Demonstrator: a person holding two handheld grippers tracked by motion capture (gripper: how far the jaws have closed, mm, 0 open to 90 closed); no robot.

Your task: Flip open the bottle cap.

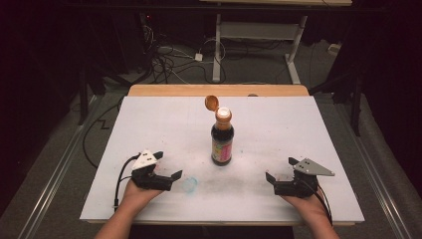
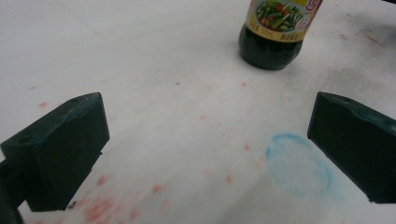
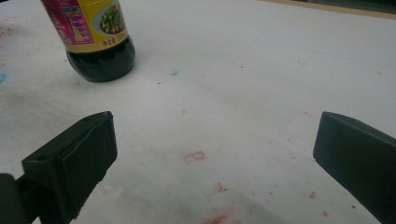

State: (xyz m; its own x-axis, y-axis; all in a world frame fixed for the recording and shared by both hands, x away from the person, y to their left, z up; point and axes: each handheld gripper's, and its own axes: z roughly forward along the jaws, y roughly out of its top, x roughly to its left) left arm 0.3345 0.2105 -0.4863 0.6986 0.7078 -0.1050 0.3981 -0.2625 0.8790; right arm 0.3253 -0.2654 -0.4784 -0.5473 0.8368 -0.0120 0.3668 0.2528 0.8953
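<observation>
— Where's the bottle [image 1: 222,139]?
— Upright at frame centre on the worktop [image 1: 149,119], cap [image 1: 212,102] flipped open, long axis vertical.
— Your tools?
— My left tool [image 1: 169,179] and right tool [image 1: 271,181] both gape, holding nothing, low in frame. The bottle stands between them, up-frame, about equally near either.

Right gripper [image 3: 212,158] jaws wide (nothing between); bottle [image 3: 95,39] upper left.
</observation>
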